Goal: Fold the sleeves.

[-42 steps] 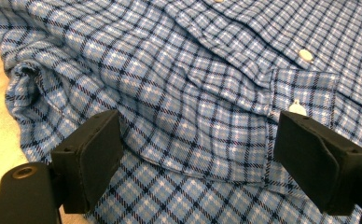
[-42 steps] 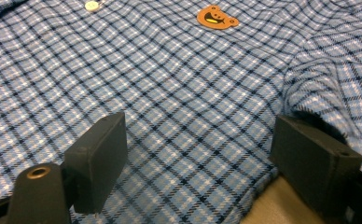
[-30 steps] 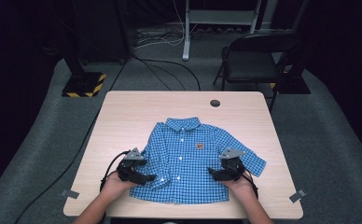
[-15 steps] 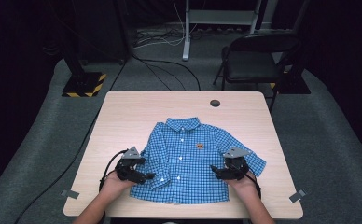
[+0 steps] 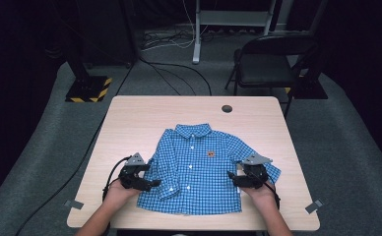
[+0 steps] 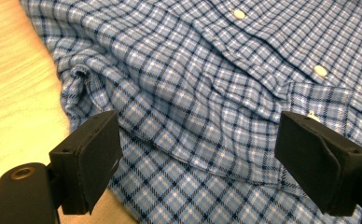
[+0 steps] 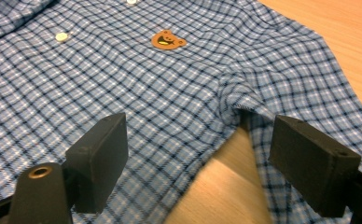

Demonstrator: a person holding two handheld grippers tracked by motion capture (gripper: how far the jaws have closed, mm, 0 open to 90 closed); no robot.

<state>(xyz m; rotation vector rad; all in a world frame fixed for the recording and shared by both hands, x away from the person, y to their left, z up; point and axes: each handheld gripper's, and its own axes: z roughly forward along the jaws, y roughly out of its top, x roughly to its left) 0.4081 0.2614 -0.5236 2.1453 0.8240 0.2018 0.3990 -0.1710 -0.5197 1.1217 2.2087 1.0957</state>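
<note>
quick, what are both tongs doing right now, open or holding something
left tongs: open, over the shirt, holding nothing.
right tongs: open, over the shirt's side by the sleeve, holding nothing.

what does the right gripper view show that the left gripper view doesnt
Right gripper view: an orange bear patch on the chest, and bare table showing in the gap under the sleeve's armpit.
Left gripper view: a sleeve folded across the front, its cuff lying near the button placket.
Both: the blue checked shirt, white buttons, and open black jaws just above the cloth.
</note>
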